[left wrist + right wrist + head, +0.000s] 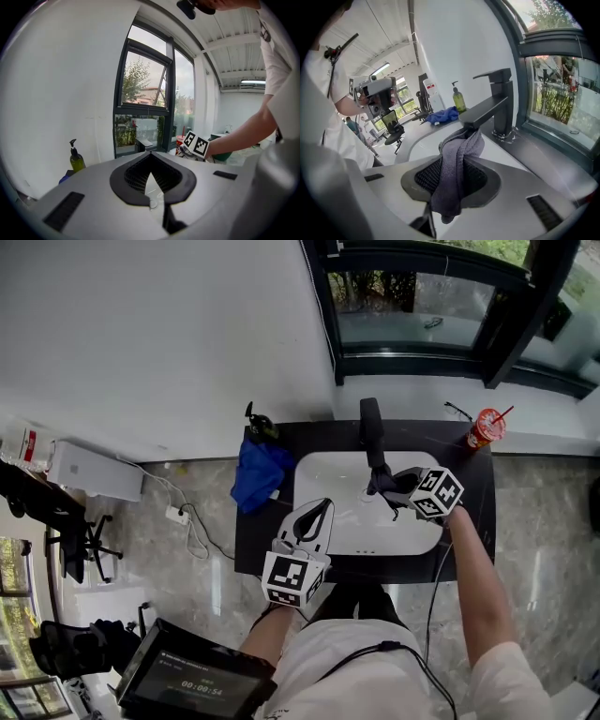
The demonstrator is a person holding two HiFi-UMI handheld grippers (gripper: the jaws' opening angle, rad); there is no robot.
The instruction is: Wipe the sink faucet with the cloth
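We see the right gripper (386, 486) with its fingers clamped on a grey cloth (457, 161). The cloth's upper fold touches the outer end of the black faucet (493, 99), at the tip of the spout, and the rest hangs down between the fingers. The faucet stands at the back of a white sink (328, 479), which is set in a dark worktop (251, 542) below a black-framed window (427, 310).

The left gripper (315, 518) hovers over the sink's front left edge, well apart from the faucet. Its fingers meet at the tips with nothing between them, and only the pale basin shows through the gap behind them.

At the worktop's left end we note a crumpled blue cloth (258, 474), with a green soap bottle (458, 99) just behind it near the wall. A red cup (485, 427) with a straw stands at the far right corner, by the window sill. The person's bare right forearm (473, 568) reaches in from the right side of the head view.
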